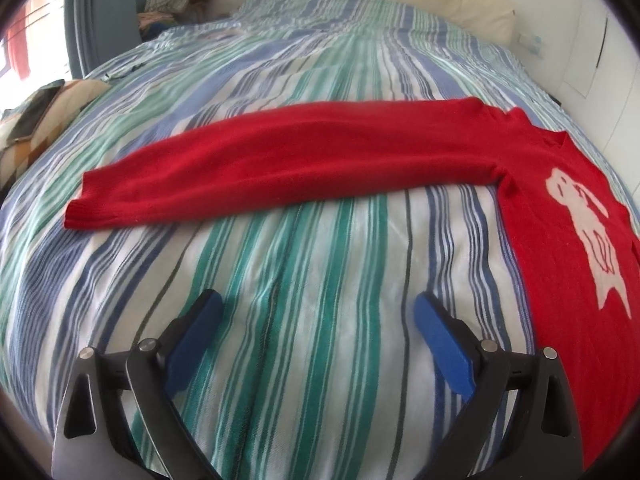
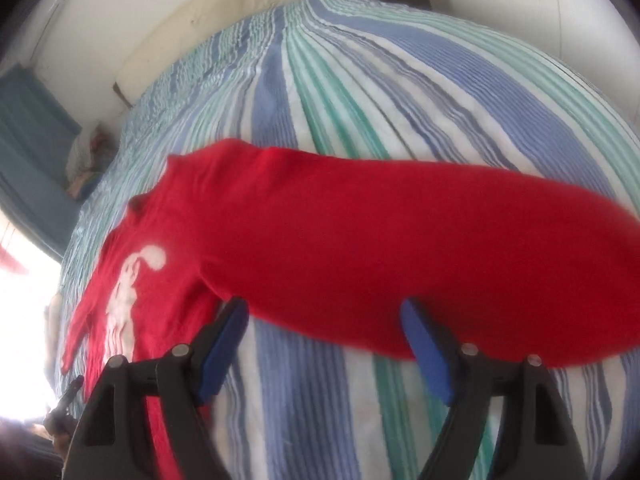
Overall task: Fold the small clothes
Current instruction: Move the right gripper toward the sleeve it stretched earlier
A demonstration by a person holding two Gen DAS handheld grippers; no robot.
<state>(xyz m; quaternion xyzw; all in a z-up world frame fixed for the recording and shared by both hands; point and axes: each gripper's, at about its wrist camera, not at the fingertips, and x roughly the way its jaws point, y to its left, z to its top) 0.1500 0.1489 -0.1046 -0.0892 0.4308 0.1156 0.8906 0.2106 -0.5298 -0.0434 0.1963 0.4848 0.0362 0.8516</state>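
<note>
A red sweater (image 1: 560,216) lay flat on the striped bed (image 1: 304,264), sleeve (image 1: 280,168) stretched across mid-frame for folding; left gripper (image 1: 318,310) and right gripper (image 2: 324,316) hovered spread, holding nothing.

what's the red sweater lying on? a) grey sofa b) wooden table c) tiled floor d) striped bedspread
d, the red sweater lies spread out, sleeve stretched sideways, on the bedspread with blue, green and white stripes.

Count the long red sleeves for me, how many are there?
2. One sleeve stretches across the striped bed ahead of the left gripper; the other lies by the right gripper.
</note>
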